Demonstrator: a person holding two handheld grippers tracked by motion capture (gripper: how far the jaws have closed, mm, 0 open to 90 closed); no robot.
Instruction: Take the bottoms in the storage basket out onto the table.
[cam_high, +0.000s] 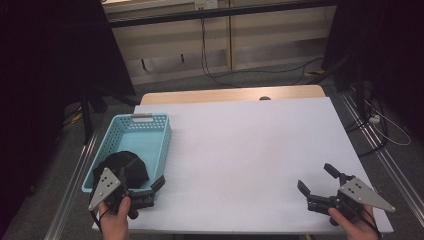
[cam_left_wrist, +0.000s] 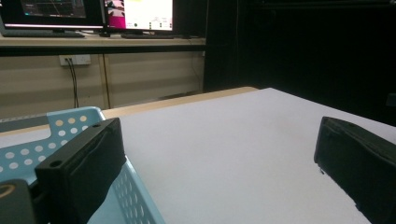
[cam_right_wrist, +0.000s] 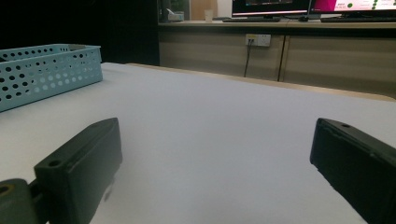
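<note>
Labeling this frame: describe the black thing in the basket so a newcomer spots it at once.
Start at the white table and go to its near left corner, where a light blue perforated basket lies. At the basket's near end, beside the left claw, is a black bundle. It is the only dark, soft-looking thing in the basket.

Dim room; monitors (cam_left_wrist: 137, 14) on bench (cam_left_wrist: 93, 42).

This looks like a lab or test room. Lit computer screens (cam_left_wrist: 137, 14) are seen on a long wooden bench (cam_left_wrist: 100, 41) by the wall, with a keyboard (cam_right_wrist: 252, 19) beside them. A wall socket (cam_right_wrist: 258, 39) with cables (cam_high: 205, 50) plugged in is seen under it. Black curtains (cam_high: 55, 55) are hung at both sides, and metal rails (cam_high: 70, 185) are laid on the grey floor.
</note>
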